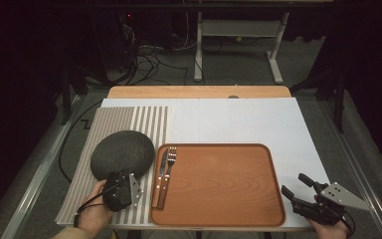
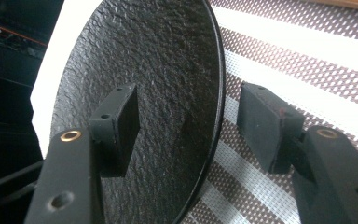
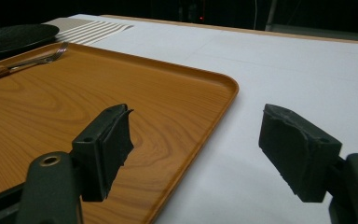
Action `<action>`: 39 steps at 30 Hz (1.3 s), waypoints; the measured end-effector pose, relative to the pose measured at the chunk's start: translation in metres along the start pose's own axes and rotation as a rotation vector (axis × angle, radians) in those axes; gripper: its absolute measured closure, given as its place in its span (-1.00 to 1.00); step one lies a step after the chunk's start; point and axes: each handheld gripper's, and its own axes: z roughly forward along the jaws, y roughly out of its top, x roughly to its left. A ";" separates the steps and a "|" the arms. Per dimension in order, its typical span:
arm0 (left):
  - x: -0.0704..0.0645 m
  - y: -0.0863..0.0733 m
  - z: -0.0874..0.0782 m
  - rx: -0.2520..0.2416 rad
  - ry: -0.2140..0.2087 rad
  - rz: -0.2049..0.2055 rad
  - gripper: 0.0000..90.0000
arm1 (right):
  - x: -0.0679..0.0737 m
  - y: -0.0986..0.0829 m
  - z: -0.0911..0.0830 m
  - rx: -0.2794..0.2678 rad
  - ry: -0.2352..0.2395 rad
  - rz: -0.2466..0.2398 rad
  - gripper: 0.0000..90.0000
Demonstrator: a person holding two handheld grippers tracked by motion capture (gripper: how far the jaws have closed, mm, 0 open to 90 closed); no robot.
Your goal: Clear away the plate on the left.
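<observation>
Left gripper (image 2: 186, 126) fingers (image 2: 121, 126) straddle black plate (image 2: 144, 60) rim, not closed.

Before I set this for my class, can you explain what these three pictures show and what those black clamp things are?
A person holds a two-jaw gripper in each hand. One picture looks down on the table; the other two come from cameras riding on the grippers. The left gripper has its jaws open either side of a black plate's rim, on a striped placemat. The right gripper is open beside a wooden tray, which carries a fork and knife. Nothing is gripped yet.
</observation>
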 end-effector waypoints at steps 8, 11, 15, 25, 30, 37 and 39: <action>-0.004 0.003 0.004 0.016 0.047 0.062 -0.18 | 0.000 0.000 0.001 0.003 -0.001 -0.004 -0.43; -0.005 0.004 0.004 0.026 0.063 0.084 -0.12 | 0.000 0.000 0.000 0.002 -0.001 -0.003 -0.43; -0.007 0.006 0.005 0.034 0.081 0.096 -0.12 | 0.000 0.000 0.001 0.005 0.000 -0.003 -0.43; -0.006 0.011 0.012 0.067 0.120 0.128 -0.03 | 0.000 0.000 0.001 0.007 0.000 -0.005 -0.43; -0.006 0.014 0.014 0.089 0.141 0.151 -0.03 | 0.000 0.000 0.001 0.009 -0.002 -0.003 -0.43; -0.010 0.018 0.019 0.112 0.186 0.187 0.16 | 0.001 0.000 0.001 0.009 -0.005 -0.005 -0.43; -0.012 0.020 0.020 0.120 0.199 0.195 0.23 | 0.001 0.000 0.001 0.011 -0.004 -0.007 -0.43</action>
